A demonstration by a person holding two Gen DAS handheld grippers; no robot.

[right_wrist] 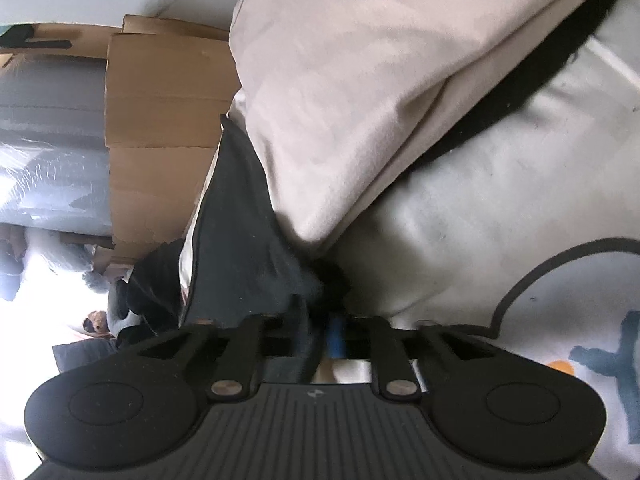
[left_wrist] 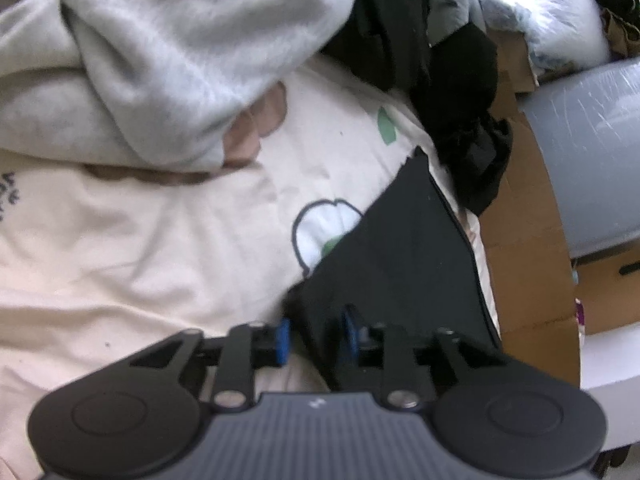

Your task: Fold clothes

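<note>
A dark navy garment [left_wrist: 400, 248] lies on a cream printed bedsheet [left_wrist: 140, 240]. My left gripper [left_wrist: 316, 336] has its blue pads on either side of the garment's corner, with a gap between them. In the right wrist view the same dark garment [right_wrist: 236, 240] runs up from my right gripper [right_wrist: 320, 332], which is shut on a bunched fold of it. A beige cloth [right_wrist: 340, 92] lies over the garment's far side. A grey-white fleece garment [left_wrist: 180, 48] is heaped at the top of the left wrist view.
Cardboard boxes [left_wrist: 528, 240] and a grey plastic-wrapped roll [left_wrist: 592, 132] stand beside the bed; they also show in the right wrist view [right_wrist: 160, 120]. A pile of black clothes [left_wrist: 460, 100] sits at the sheet's far edge. A white pillow [left_wrist: 560, 12] lies beyond.
</note>
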